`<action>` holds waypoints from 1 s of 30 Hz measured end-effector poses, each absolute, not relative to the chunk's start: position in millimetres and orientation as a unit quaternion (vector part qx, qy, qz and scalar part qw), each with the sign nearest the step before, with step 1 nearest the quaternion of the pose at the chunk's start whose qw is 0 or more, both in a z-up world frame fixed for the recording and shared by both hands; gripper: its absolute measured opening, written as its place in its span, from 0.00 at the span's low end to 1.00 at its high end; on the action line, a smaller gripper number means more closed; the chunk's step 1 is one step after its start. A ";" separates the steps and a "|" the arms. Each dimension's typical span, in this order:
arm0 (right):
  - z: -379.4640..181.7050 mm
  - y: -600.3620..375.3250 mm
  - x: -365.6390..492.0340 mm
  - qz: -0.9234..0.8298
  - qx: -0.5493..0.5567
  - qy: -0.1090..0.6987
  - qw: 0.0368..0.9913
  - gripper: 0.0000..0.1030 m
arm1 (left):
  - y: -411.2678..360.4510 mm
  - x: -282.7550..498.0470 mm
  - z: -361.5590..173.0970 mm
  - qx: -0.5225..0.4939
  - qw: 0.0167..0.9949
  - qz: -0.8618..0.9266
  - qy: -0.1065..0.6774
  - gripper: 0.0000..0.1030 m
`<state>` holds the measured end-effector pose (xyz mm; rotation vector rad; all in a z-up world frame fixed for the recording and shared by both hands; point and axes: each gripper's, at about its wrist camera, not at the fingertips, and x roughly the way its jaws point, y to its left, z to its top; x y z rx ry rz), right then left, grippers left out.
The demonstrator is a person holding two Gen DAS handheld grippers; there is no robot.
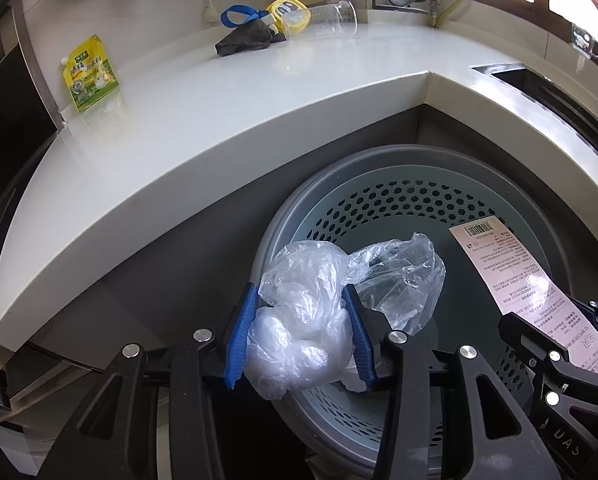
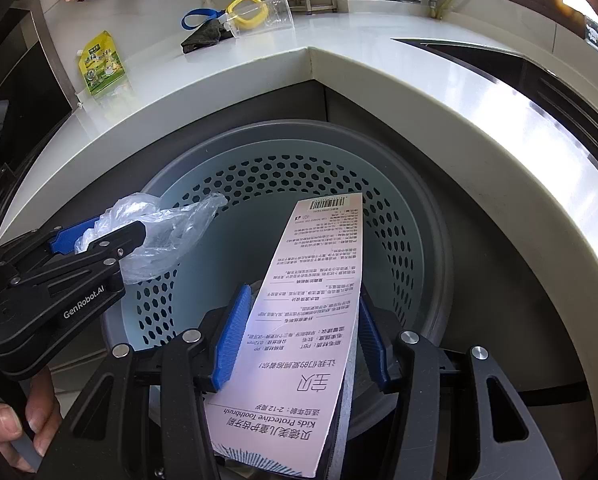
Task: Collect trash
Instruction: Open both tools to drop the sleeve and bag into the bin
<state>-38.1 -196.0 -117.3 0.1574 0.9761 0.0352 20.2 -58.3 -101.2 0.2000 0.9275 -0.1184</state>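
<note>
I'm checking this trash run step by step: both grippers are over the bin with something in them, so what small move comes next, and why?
Probably open both grippers. The left gripper holds the crumpled plastic bag and the right gripper holds the toothbrush package, both already above the perforated bin, so they should fall in.

Left gripper point(image 1: 303, 320) part-open; right gripper point(image 2: 303, 328) clamped, angled down

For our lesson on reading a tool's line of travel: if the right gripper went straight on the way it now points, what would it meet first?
Probably the perforated inner wall of the bin: the right gripper, holding the toothbrush package, points down into it. Depth is unclear.
</note>
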 end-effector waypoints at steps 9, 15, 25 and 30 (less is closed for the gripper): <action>-112.6 -204.3 -40.9 0.008 0.086 0.456 0.886 0.56 | -58.3 18.9 -98.0 0.094 0.892 -0.056 0.439 0.62; -109.4 -210.9 -42.8 0.003 0.096 0.448 0.889 0.57 | -55.8 18.5 -96.2 0.090 0.892 -0.054 0.439 0.64; -107.6 -213.4 -47.4 -0.006 0.097 0.440 0.893 0.65 | -52.8 17.7 -92.5 0.080 0.895 -0.054 0.435 0.74; -103.6 -215.3 -50.2 -0.008 0.098 0.432 0.897 0.68 | -48.4 17.8 -88.8 0.073 0.898 -0.050 0.430 0.79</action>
